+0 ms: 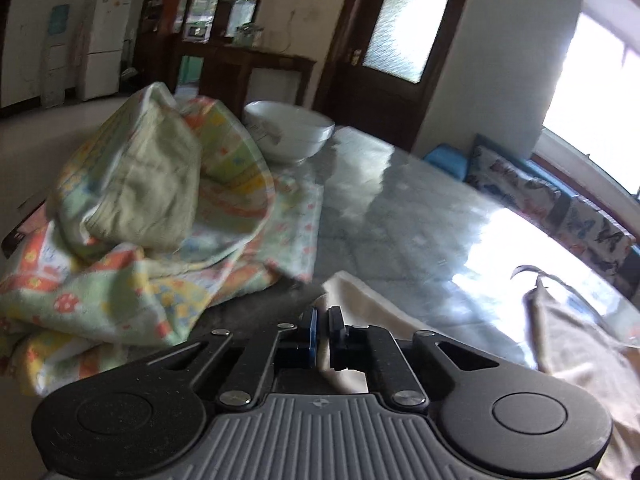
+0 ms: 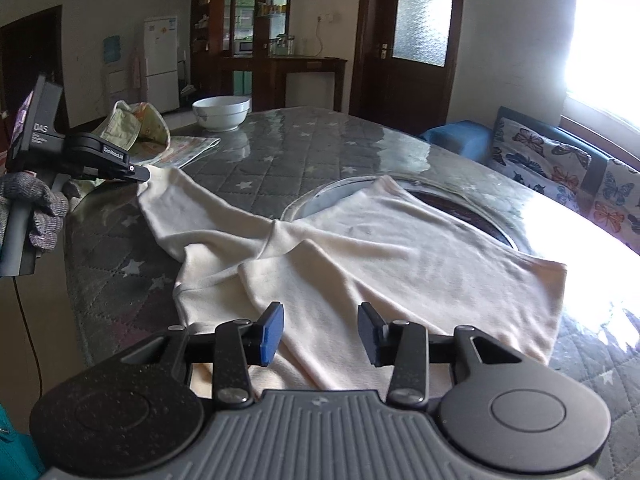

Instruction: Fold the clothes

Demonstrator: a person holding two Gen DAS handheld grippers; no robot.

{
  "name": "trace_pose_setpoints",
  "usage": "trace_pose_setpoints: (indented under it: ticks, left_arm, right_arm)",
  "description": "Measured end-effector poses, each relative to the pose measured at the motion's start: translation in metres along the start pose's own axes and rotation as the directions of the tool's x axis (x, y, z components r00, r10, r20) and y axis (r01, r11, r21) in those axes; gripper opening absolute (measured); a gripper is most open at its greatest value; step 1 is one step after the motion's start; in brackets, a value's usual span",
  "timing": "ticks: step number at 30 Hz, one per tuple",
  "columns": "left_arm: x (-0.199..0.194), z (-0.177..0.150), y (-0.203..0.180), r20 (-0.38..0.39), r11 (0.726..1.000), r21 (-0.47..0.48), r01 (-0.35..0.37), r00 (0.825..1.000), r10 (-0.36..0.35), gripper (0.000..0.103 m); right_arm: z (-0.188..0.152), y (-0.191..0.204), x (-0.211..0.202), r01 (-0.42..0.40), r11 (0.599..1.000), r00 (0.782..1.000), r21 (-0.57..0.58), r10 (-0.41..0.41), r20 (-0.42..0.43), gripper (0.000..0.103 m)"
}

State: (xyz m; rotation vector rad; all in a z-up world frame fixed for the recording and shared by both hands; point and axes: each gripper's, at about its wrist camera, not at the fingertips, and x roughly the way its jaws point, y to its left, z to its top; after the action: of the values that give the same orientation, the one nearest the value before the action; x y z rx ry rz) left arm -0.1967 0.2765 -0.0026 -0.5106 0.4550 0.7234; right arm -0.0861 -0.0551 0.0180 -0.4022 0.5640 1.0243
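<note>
A glossy desk with a grey, star-printed quilted cover under a clear top fills a lived-in room with a fridge, dark shelving and a glaring window. The cream garment lies spread and rumpled across the near part of the desk, one long part trailing off to the left. The left gripper has its fingers pressed together on the end of that trailing part; the right wrist view shows the cloth running straight into its tip. The right gripper hangs just over the near hem with fingers spread, holding nothing. The likely trouble is slip: the top is slick, so a pull from the left alone could drag the whole garment sideways rather than lay a fold. A thin pinch of cloth could also slide free. A swing to the left could brush the patterned fabric heap or, beyond it, the white bowl.
</note>
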Motion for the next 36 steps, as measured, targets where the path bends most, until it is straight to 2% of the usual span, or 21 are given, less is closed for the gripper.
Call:
trace_pose_setpoints:
  ticks: [3, 6, 11, 18, 24, 27, 32, 36]
  left_arm:
    - [-0.007, 0.008, -0.017, 0.014, 0.997, 0.008, 0.078, 0.997, -0.078, 0.006]
    - [-0.019, 0.012, -0.04, 0.033, 0.986, 0.041, 0.164, 0.986, -0.165, 0.005]
    - [-0.034, 0.011, -0.088, 0.026, 0.944, 0.117, 0.308, 0.949, -0.313, 0.005]
    - [-0.043, -0.011, -0.134, -0.015, 0.895, 0.198, 0.399, 0.915, -0.404, 0.006]
    - [-0.042, -0.027, -0.128, -0.054, 0.898, 0.206, 0.389, 0.921, -0.386, 0.006]
    - [-0.047, -0.035, -0.124, -0.031, 0.905, 0.257, 0.34, 0.939, -0.344, 0.006]
    - [-0.042, -0.037, -0.094, -0.038, 0.937, 0.207, 0.281, 0.959, -0.28, 0.006]
    - [-0.046, -0.04, -0.092, -0.038, 0.929, 0.218, 0.299, 0.954, -0.298, 0.006]
  right_arm:
    - [0.001, -0.006, -0.006, 0.014, 1.0, 1.0, 0.021, -0.014, 0.013, 0.041]
    - [0.0, -0.012, -0.014, 0.035, 0.998, 0.999, 0.043, -0.036, 0.03, 0.041]
    - [-0.002, -0.025, -0.026, 0.068, 0.995, 0.996, 0.079, -0.072, 0.051, 0.043]
    - [-0.012, -0.039, -0.041, 0.103, 0.986, 0.992, 0.129, -0.111, 0.058, 0.043]
    - [-0.018, -0.046, -0.044, 0.116, 0.982, 0.991, 0.149, -0.125, 0.05, 0.043]
    - [-0.018, -0.045, -0.042, 0.108, 0.982, 0.992, 0.154, -0.117, 0.051, 0.044]
    - [-0.016, -0.041, -0.038, 0.089, 0.986, 0.994, 0.144, -0.098, 0.056, 0.044]
    - [-0.015, -0.037, -0.035, 0.081, 0.986, 0.994, 0.144, -0.091, 0.059, 0.045]
